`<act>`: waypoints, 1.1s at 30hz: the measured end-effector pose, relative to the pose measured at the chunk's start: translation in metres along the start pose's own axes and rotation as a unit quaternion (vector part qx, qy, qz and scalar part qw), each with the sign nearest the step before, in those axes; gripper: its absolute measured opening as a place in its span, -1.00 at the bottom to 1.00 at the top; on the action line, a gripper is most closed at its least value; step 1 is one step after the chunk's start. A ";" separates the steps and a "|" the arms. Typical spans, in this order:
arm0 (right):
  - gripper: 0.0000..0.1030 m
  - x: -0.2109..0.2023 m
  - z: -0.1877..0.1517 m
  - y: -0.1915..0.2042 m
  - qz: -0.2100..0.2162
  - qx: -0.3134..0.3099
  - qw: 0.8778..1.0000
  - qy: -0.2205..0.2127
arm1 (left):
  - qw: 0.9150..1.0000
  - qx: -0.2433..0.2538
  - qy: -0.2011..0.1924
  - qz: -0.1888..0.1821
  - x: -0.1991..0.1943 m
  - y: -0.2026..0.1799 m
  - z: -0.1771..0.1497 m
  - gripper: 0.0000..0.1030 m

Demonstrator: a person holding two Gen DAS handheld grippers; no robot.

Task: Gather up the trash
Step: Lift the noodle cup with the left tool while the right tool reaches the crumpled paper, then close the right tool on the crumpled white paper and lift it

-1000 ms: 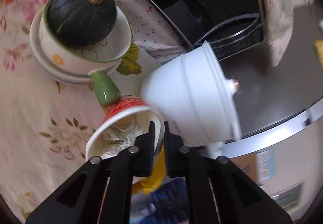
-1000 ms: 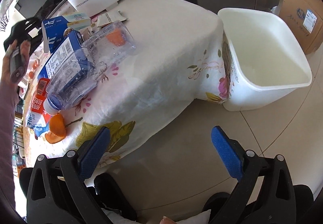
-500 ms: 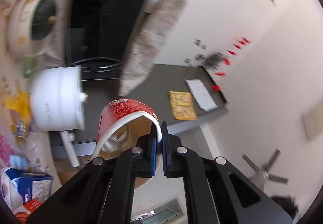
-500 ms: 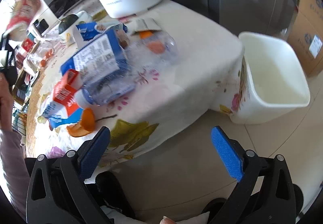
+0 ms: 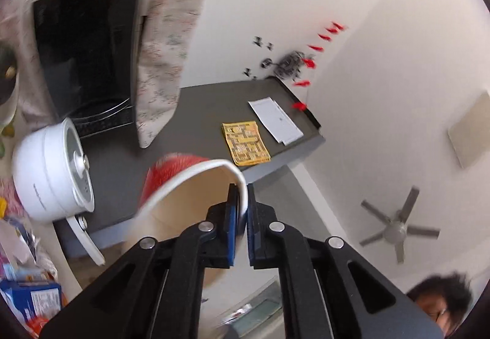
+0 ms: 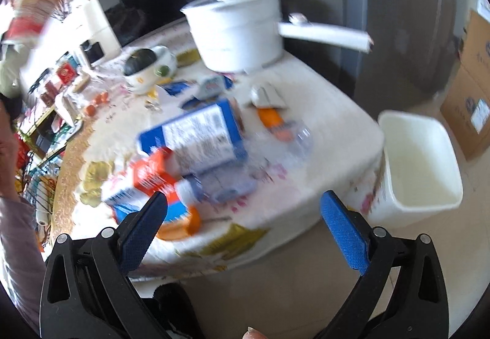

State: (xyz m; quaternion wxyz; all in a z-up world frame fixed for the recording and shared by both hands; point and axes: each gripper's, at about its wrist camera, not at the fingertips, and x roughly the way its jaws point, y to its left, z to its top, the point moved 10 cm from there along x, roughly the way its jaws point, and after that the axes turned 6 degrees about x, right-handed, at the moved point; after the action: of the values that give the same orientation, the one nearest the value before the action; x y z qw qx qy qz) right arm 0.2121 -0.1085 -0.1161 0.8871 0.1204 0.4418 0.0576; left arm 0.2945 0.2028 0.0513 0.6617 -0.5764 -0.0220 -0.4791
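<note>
My left gripper [image 5: 242, 195] is shut on the rim of a red and white paper noodle cup [image 5: 183, 186], lifted high and tilted toward the ceiling. The same cup [image 6: 33, 11] shows blurred at the upper left of the right wrist view. My right gripper [image 6: 242, 207] is open and empty above the near table edge. Below it lie a blue and white carton [image 6: 199, 137], a red and white carton [image 6: 144, 183], a crushed clear plastic bottle [image 6: 275, 149] and orange peel [image 6: 183, 222]. A white bin [image 6: 419, 167] stands on the floor at the table's right.
A white lidded pot with a long handle [image 6: 239, 30] sits at the table's far side. A bowl holding a dark squash [image 6: 147, 66] is left of it, a microwave [image 5: 85, 51] behind, a grey fridge [image 6: 398, 17] at right. Cardboard boxes [image 6: 471, 88] stand beyond the bin.
My left gripper has lifted the cup off the table and swung it upward toward the ceiling. My right gripper rose and tilted up, bringing more of the table into view.
</note>
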 end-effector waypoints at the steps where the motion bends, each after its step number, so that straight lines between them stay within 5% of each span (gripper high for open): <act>1: 0.86 -0.001 0.007 0.009 0.004 -0.007 1.000 -0.006 | 1.000 0.010 -0.003 0.008 -0.001 -0.001 0.002 -0.91; 4: 0.86 0.002 0.023 0.032 0.012 -0.018 1.000 -0.015 | 0.999 0.045 -0.003 0.029 -0.004 -0.015 0.006 -0.91; 6: 0.87 0.010 0.028 0.049 0.027 -0.023 0.999 -0.003 | 0.994 0.080 0.003 0.078 -0.007 -0.018 0.011 -0.91; 9: 0.86 0.028 0.023 0.083 0.056 -0.036 0.997 0.035 | 0.971 0.158 0.008 0.177 -0.014 -0.025 0.015 -0.91; 15: 0.86 0.062 0.007 0.170 0.081 -0.113 0.988 0.074 | 0.891 0.309 -0.004 0.334 -0.041 -0.059 0.028 -0.91; 20: 0.86 0.104 -0.009 0.236 0.071 -0.145 0.980 0.118 | 0.798 0.403 -0.043 0.446 -0.074 -0.085 0.043 -0.91; 22: 0.86 0.121 -0.019 0.258 0.070 -0.151 0.977 0.137 | 0.780 0.415 -0.052 0.465 -0.091 -0.091 0.047 -0.91; 24: 0.86 0.139 -0.033 0.276 0.064 -0.163 0.973 0.152 | 0.776 0.409 -0.059 0.477 -0.103 -0.087 0.055 -0.91; 30: 0.84 0.174 -0.056 0.304 0.037 -0.186 0.966 0.178 | 0.782 0.379 -0.074 0.490 -0.141 -0.079 0.069 -0.91; 33: 0.63 0.187 -0.061 0.306 0.019 -0.200 0.963 0.182 | 0.783 0.370 -0.077 0.493 -0.151 -0.077 0.072 -0.91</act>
State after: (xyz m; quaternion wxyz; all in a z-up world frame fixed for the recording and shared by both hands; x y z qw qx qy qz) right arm 0.2773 0.2351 -0.2145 0.7965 -0.0633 0.5730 0.1826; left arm 0.1996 0.3606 0.0442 0.9663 -0.2546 0.0386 0.0039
